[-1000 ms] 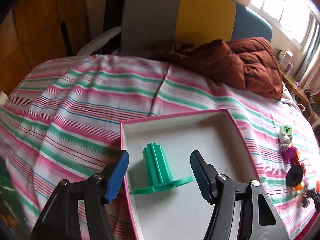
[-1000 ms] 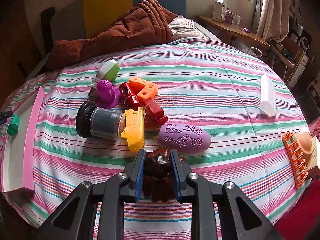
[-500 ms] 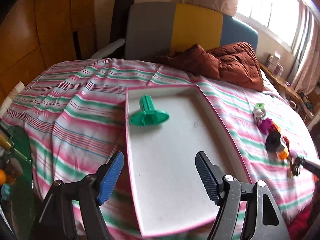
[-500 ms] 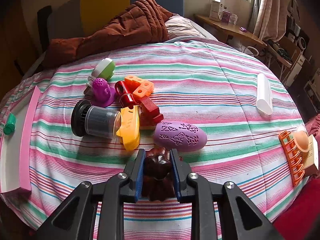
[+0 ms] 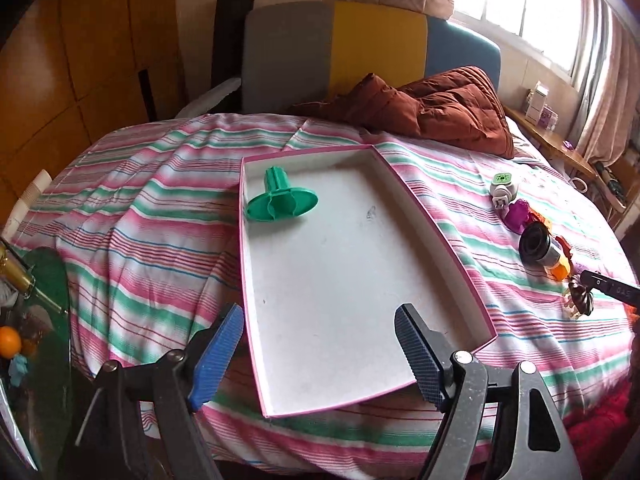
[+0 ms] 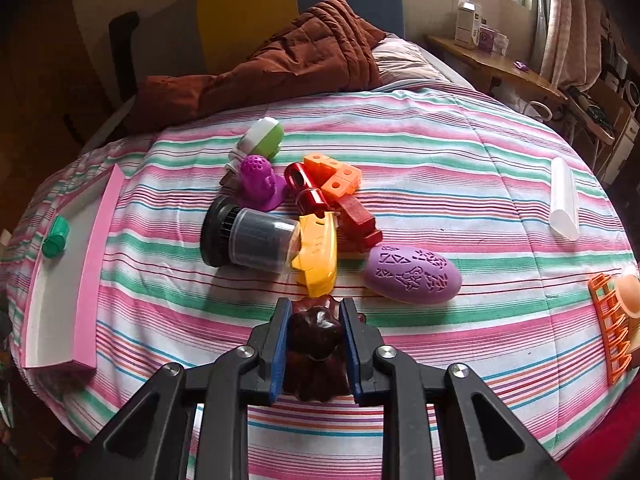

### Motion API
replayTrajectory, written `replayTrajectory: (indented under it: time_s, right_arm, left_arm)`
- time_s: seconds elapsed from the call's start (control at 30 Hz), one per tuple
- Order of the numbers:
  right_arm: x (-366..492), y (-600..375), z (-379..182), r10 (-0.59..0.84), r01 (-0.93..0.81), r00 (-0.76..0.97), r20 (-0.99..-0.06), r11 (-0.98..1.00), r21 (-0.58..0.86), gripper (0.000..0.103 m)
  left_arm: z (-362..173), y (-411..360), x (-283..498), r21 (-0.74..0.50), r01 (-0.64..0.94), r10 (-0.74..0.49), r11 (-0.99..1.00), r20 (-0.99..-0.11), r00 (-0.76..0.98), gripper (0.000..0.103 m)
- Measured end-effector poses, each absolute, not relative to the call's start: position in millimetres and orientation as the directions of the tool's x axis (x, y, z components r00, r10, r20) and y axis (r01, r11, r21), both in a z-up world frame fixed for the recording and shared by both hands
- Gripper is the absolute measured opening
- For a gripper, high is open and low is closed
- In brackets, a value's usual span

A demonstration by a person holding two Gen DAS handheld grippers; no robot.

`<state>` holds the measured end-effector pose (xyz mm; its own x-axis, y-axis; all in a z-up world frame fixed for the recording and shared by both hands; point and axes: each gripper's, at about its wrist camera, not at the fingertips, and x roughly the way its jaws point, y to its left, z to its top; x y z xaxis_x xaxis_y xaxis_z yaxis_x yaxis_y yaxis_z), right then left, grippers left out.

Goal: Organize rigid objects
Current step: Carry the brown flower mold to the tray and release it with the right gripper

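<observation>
A pink-rimmed white tray lies on the striped bed, and a green flanged plastic piece rests in its far left corner. My left gripper hovers over the tray's near end, its jaws opening with nothing between them. My right gripper is shut on a dark brown hair claw clip, just above the bedspread. Beyond it lie a yellow toy, a purple perforated egg, a black-capped jar, red and orange blocks and a purple piece. The tray sits at the left.
A brown quilt is heaped at the head of the bed. A white tube and an orange rack lie on the right side. A glass side table with oranges stands at the left.
My left gripper has pulled back from the green piece, left lying in the tray, and its jaws have widened. The right gripper keeps its hold on the clip, almost still.
</observation>
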<state>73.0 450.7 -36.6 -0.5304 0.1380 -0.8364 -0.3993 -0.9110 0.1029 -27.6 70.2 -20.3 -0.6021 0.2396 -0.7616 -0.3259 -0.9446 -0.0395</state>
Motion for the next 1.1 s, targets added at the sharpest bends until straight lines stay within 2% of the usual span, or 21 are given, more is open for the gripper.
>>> replayTrajectory:
  time_s: [0.3,0.63,0.87,1.1]
  right_arm:
    - [65,415,-17,0.01,-0.293,-0.6,-0.8,-0.933,0.209,0.023]
    - [0,309,16,-0.195,-0.003,-0.648,-0.737,-0.966,0.258,0.023]
    - [-65,223,-4,-0.3,0.143,-0.575,-0.762,-0.953,0.267,0.023]
    - [-120,171,-32,-0.313,0.148,-0.525,-0.792,-0.949,0.277,0.023]
  left_arm:
    - [-23,44,-28,-0.065,-0.271,0.224,-0.96,-0.758,-0.612,0.079]
    - [-28,5,-34,-0.099,-0.17,0.185,-0.98,-0.762,-0.621,0.079]
    - [-32,-11,-36,-0.1,-0.133,0.162,-0.986,-0.762,-0.627,0.079]
    - [-41,-28,-42,-0.114,-0.089,0.145,-0.989,-0.78,-0.609,0.079]
